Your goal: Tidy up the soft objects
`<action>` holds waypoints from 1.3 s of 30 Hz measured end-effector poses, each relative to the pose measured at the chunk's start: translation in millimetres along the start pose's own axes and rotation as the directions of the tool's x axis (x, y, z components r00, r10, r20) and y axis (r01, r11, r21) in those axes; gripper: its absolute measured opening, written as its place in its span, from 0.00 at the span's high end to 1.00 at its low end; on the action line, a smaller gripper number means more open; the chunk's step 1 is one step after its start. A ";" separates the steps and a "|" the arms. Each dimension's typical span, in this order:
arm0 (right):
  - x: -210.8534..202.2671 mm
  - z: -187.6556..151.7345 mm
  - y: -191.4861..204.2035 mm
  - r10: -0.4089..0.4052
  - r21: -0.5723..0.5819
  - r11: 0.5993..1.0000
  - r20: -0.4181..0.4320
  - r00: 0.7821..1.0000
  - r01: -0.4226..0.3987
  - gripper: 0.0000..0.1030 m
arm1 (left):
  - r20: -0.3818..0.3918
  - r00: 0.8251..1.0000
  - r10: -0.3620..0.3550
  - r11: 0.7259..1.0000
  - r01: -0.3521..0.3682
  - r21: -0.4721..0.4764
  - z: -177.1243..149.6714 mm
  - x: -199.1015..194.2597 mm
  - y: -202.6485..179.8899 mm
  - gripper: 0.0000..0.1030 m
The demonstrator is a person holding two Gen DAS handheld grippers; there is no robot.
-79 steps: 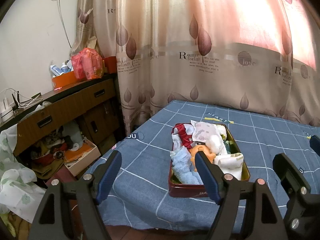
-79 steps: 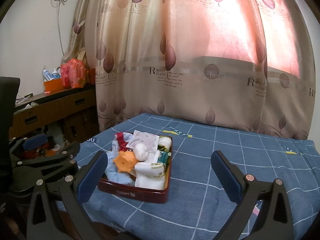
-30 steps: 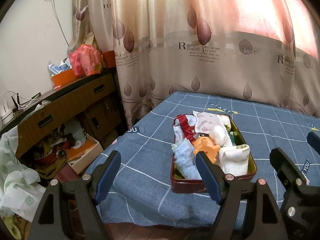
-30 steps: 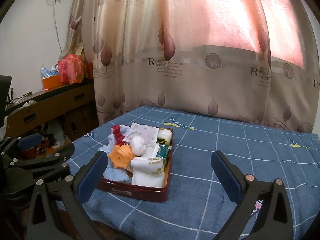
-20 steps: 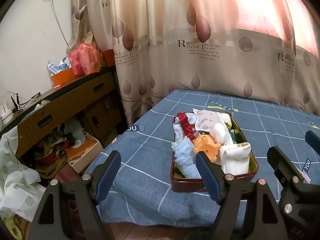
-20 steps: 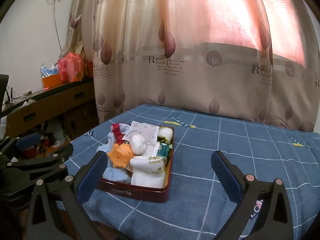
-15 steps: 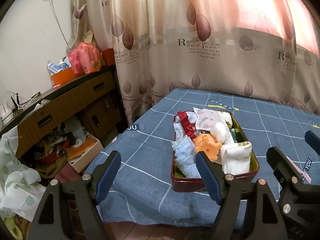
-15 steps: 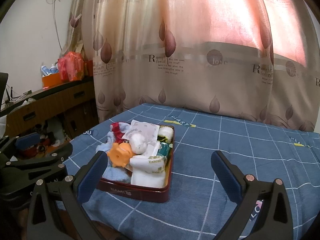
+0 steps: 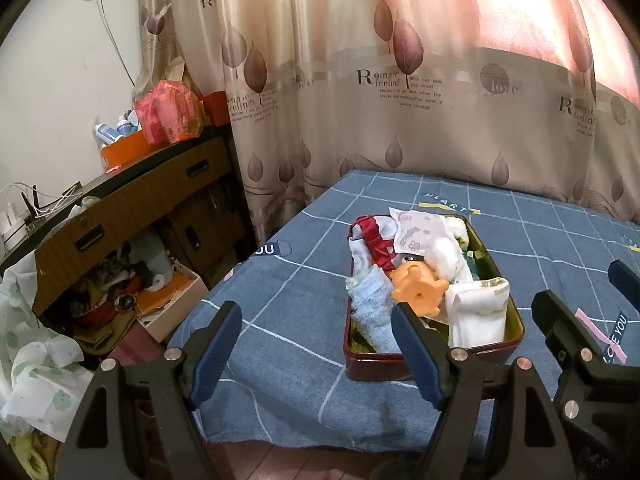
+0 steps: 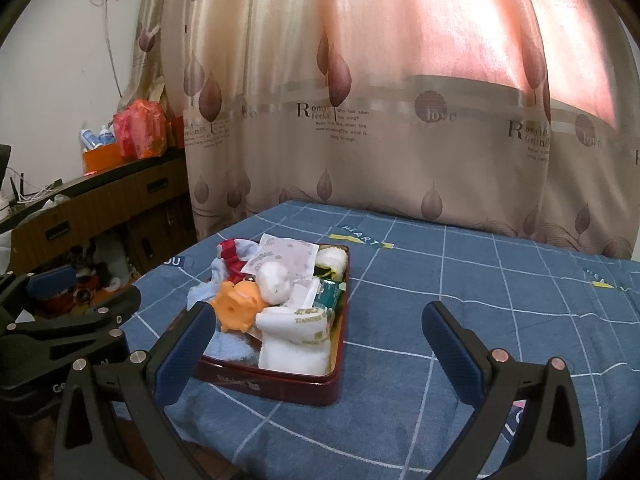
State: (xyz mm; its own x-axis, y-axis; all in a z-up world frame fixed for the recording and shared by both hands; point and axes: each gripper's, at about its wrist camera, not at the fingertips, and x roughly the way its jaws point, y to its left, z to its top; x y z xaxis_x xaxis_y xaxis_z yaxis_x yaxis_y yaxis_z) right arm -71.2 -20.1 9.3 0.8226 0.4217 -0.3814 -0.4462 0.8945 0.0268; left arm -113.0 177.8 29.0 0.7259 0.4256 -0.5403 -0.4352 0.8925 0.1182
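2 grippers, left (image 9: 316,346) and right (image 10: 318,346), gape empty before 1 tin (image 10: 280,386).

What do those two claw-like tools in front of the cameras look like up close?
Each pair of tongs, left and right, is built from angular matt black plastic arms that spread into a V. The fingers end in long, dark blue, ribbed rubber pads. Round silver bolts stud the black arms near the joints. No cables, hands or sleeves show.
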 end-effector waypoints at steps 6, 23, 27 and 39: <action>4.7 -1.6 -0.3 0.005 0.001 1.000 -0.007 1.000 -0.005 0.00 | -0.012 1.000 0.000 1.000 0.000 0.011 -1.1 4.3 0.1 0.23; 11.0 -4.0 -9.5 0.011 0.018 1.000 -0.015 1.000 -0.010 0.00 | -0.046 0.999 -0.002 1.000 0.003 0.017 1.5 13.3 -2.4 0.23; 11.3 -4.2 -10.2 0.011 0.018 1.000 -0.015 1.000 -0.011 0.00 | -0.061 0.998 0.003 0.999 -0.001 0.033 -0.8 16.7 -6.6 0.23; 11.4 -4.9 -12.0 0.013 0.021 1.000 -0.016 1.000 -0.013 0.00 | -0.058 0.998 0.005 0.999 -0.003 0.040 -2.6 20.4 -11.3 0.19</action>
State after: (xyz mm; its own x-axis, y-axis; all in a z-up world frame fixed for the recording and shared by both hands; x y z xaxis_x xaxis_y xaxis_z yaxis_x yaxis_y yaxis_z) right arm -58.2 -26.8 0.1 0.8110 0.4310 -0.3955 -0.4491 0.8920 0.0512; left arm -94.6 176.0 14.5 0.6915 0.4211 -0.5870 -0.4161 0.8964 0.1529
